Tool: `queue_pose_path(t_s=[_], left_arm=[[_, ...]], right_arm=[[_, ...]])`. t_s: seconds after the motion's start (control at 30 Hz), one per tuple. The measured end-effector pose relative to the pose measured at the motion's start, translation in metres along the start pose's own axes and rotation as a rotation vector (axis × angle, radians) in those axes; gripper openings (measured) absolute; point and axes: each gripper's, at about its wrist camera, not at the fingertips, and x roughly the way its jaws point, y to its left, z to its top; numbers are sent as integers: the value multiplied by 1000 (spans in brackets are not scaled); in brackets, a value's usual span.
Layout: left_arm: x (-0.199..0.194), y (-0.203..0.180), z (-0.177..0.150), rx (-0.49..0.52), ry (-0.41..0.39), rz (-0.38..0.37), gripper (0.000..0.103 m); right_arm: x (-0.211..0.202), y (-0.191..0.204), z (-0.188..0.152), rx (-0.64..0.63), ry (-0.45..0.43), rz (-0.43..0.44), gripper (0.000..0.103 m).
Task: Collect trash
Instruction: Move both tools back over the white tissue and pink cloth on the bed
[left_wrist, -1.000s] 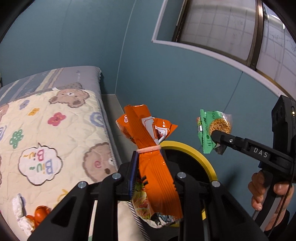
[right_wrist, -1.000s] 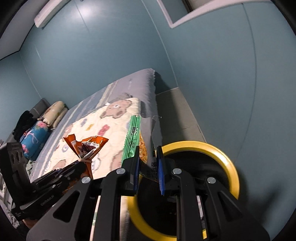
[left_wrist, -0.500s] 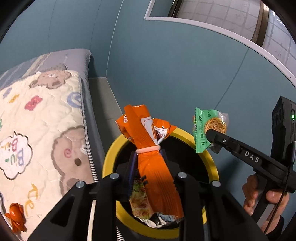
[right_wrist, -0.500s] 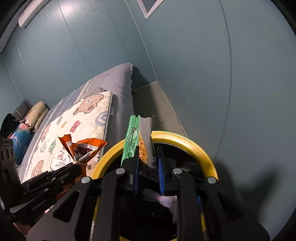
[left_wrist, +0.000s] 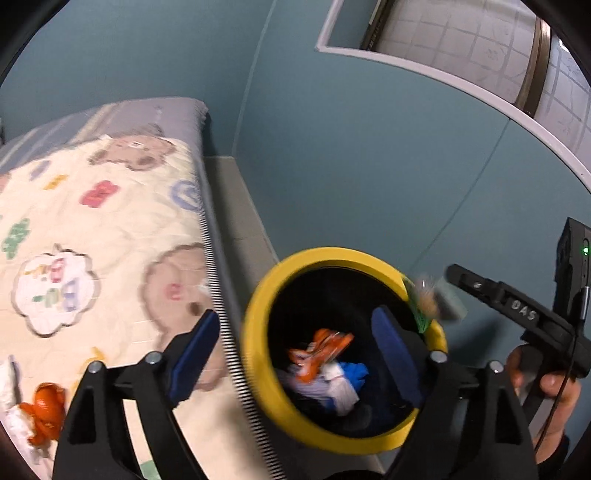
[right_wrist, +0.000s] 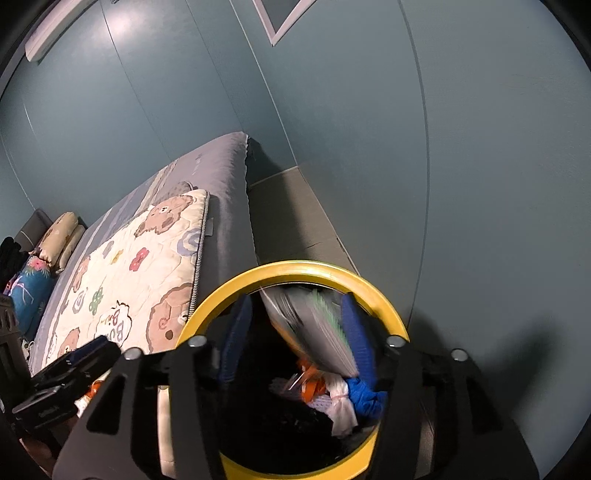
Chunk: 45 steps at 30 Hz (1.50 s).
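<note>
My left gripper (left_wrist: 295, 350) hangs over a black bin with a yellow rim (left_wrist: 258, 314). Its jaws are opening, with nothing between the blue pads. The orange wrapper (left_wrist: 321, 350) lies inside the bin on white and blue rubbish. My right gripper (right_wrist: 295, 339) is over the same bin's yellow rim (right_wrist: 295, 267), jaws opening. The green snack packet (right_wrist: 317, 332) shows as a blur between its pads, slipping downward and leaning toward the right pad. From the left wrist view the packet (left_wrist: 432, 306) is a blur at the bin's right rim, just below the right gripper (left_wrist: 458, 280).
A bed with a bear-print quilt (left_wrist: 92, 229) runs along the bin's left side. Orange scraps (left_wrist: 44, 410) and white tissue lie on the quilt near me. A teal wall (left_wrist: 369, 166) stands close behind the bin, with a narrow grey floor strip (right_wrist: 288, 214) between bed and wall.
Both grippers sank toward the bin and their jaws opened. The orange wrapper left the left gripper and dropped into the bin. The green packet came loose between the right pads.
</note>
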Motion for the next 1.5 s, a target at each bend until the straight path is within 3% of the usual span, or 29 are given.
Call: queue_pose_path(t_s=[0.03,0.27,0.57,0.87,1.13,1.5], left_arm=[[-6,8,-3,0,-5,19,86],[-43,59,-13,-56,-39,98,88],[-101,138,-28,-92,-84,258,88],[-143,218,-53,-178,-69,410,88],[-154,267,-80,-254,-21,481,88],[-129,301,-102,-336,57,505,88]], right_arm=[[-1,1,-1,1,-4,1,64],[1,16,-9,-14,3,13,64],[-16,77,-29,-91,22,171,64],[-31,156,-58,-220,61,311,64],[-38,206,-95,-319,121,393,64],[-23,252,-142,-437,233,455,64]])
